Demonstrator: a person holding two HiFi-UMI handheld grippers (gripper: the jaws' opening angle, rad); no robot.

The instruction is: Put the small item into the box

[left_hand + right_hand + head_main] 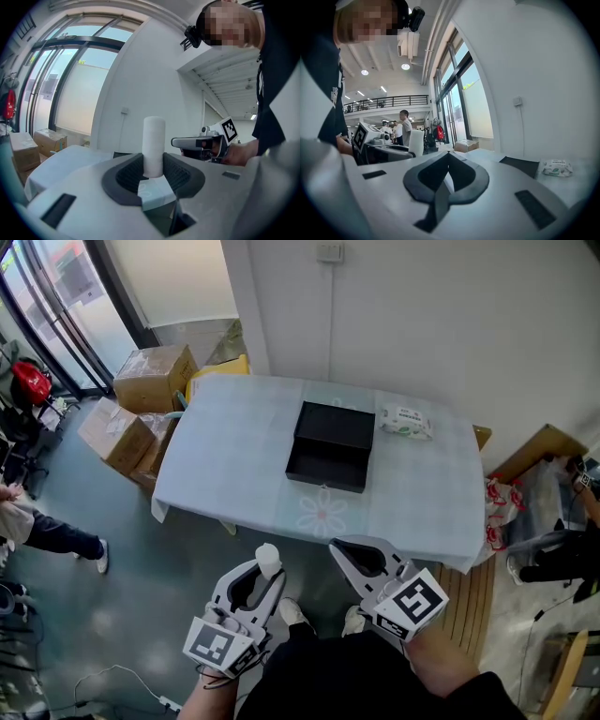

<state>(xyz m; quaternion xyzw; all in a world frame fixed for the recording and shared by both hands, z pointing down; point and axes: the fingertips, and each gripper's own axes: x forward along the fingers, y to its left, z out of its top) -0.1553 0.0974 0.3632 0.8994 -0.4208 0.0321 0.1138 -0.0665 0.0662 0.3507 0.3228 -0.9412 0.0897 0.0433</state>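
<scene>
A small white cylinder (268,561) stands upright between the jaws of my left gripper (265,574), which is shut on its lower end; the left gripper view shows the cylinder (153,143) rising out of the dark pads. My right gripper (341,546) is beside it, shut with nothing in it, its jaws meeting at the tip (449,153). Both are held in front of the near edge of the table (234,446). The open black box (330,446) lies at the table's middle, beyond both grippers, and shows as a dark slab (520,165) in the right gripper view.
A pack of wipes (405,422) lies right of the box. Cardboard boxes (141,381) are stacked on the floor at the table's left end. A person's legs (52,535) show at the far left. A wall runs behind the table.
</scene>
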